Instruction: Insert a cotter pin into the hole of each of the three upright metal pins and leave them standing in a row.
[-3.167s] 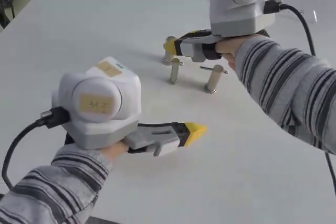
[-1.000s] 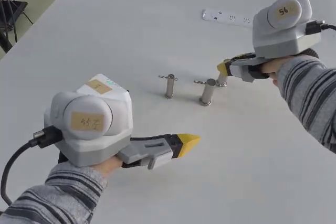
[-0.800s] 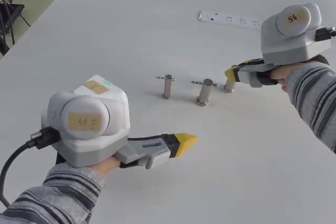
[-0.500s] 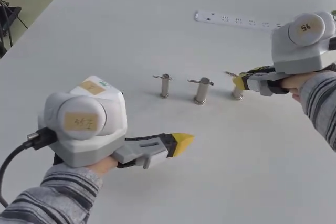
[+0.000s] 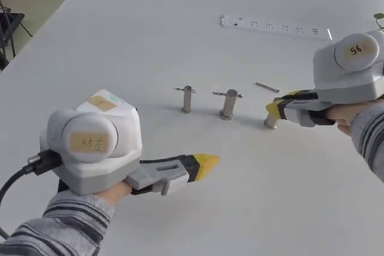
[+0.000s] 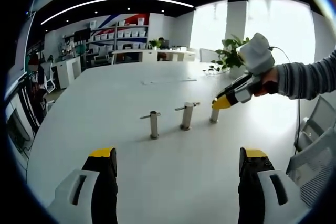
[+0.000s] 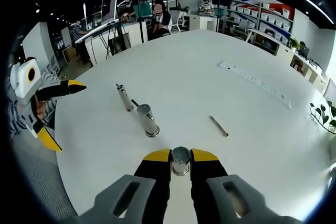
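The right gripper (image 5: pixel 274 110) has its yellow-tipped jaws clamped around the head of the third metal pin (image 7: pixel 180 160). It holds the pin upright on the white table (image 5: pixel 150 40), at the right end of the line. That grip likely serves 2 purposes: it keeps the pin from tipping, and it sets the pin level with its neighbours so the 3 make a row. The left pin (image 5: pixel 187 99) and the middle pin (image 5: pixel 228 105) stand free, well apart from each other, each with a cotter pin crosswise through its top, so those 2 look finished. The third pin's head is bare in the right gripper view. A loose cotter pin (image 5: pixel 267 87) lies flat on the table just beyond it, between the row and the power strip (image 5: pixel 276 27), and is probably the one meant for this hole. The left gripper (image 5: pixel 206 162) hovers nearer the person with its jaws spread wide and nothing between them. It points toward the row, free to fetch the loose pin while the right one steadies the post.
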A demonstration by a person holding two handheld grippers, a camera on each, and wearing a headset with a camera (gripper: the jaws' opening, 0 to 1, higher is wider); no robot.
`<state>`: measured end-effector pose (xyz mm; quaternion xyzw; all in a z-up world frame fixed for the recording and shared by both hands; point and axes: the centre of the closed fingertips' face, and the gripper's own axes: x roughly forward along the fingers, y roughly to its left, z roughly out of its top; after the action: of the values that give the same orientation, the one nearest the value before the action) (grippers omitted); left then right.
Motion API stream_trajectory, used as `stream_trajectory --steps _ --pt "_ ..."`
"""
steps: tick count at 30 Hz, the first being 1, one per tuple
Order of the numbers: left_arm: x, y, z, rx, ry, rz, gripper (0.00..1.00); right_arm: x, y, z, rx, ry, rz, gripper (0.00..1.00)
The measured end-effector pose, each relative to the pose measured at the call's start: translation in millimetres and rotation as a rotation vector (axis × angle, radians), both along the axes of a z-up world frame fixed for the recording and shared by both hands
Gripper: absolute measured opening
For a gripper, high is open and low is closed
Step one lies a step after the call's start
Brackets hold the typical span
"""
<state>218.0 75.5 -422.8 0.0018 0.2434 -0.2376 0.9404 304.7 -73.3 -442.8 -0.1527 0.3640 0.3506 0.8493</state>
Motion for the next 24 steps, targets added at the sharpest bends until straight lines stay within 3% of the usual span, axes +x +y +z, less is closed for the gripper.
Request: stream_trajectory --steps 18,24 --pt "-6.5 0.8 6.0 0.001 -0.014 0.008 0.96 -29.1 32.0 -0.7 0.024 0.002 0.098 0.08" --pt "-9.8 -0.3 2.2 0.005 0.000 0.001 0.95 -37.5 41.4 -1.9 0.027 -0.004 0.116 0.08"
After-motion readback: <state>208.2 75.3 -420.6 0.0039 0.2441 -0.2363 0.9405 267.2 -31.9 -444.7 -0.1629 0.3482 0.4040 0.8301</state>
